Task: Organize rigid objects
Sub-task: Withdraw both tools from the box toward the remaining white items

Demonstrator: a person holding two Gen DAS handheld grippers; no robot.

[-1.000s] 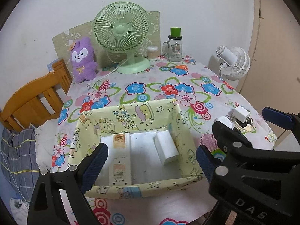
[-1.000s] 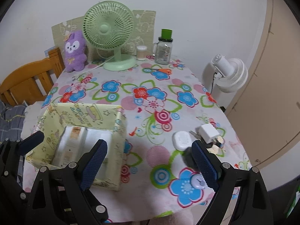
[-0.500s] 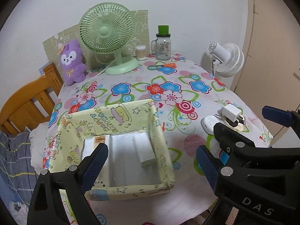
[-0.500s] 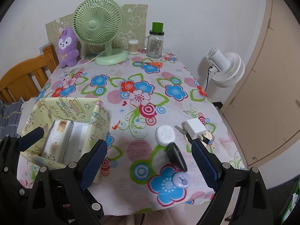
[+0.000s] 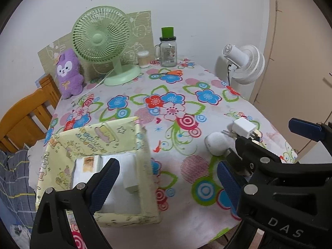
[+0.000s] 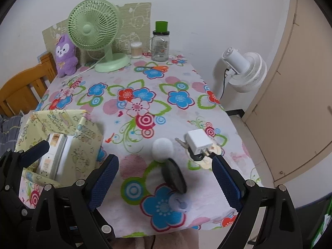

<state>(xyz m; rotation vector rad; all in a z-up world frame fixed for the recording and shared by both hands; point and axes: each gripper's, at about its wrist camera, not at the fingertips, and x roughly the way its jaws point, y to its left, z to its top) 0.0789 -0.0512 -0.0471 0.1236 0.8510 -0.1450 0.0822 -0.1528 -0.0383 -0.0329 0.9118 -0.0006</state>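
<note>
Two hand-held grippers hung over a table covered with a flowered tablecloth (image 6: pixel 145 78). Over the previous second both cameras had swung toward the table's right side: the yellow patterned box (image 5: pixel 132 132) slid from the middle of the left wrist view to its lower left, and in the right wrist view it moved to the far left edge. The loose items, meanwhile, came closer to the centre of the right wrist view.

The box sat at the near left edge of the table and already held a white remote-like device (image 5: pixel 87 168) and a small white block (image 5: pixel 130 178), lying side by side.

The left gripper (image 5: pixel 168 182) was spread wide and held nothing, hovering over the box's right wall. The right gripper (image 6: pixel 166 178) was also spread wide and empty, its blue pads framing the items not yet stored: a round white case (image 6: pixel 162 149), a white plug adapter (image 6: pixel 197 143) lying on a set of keys (image 6: pixel 182 142), a black disc (image 6: pixel 173 178) tilted on edge, and a small pale round object (image 6: pixel 179 204) nearest the table edge.

The shift suggested that the sorting had turned from the box to these remaining pieces, with the right gripper lining up to collect one; the black disc sat most squarely between its fingers.
</note>
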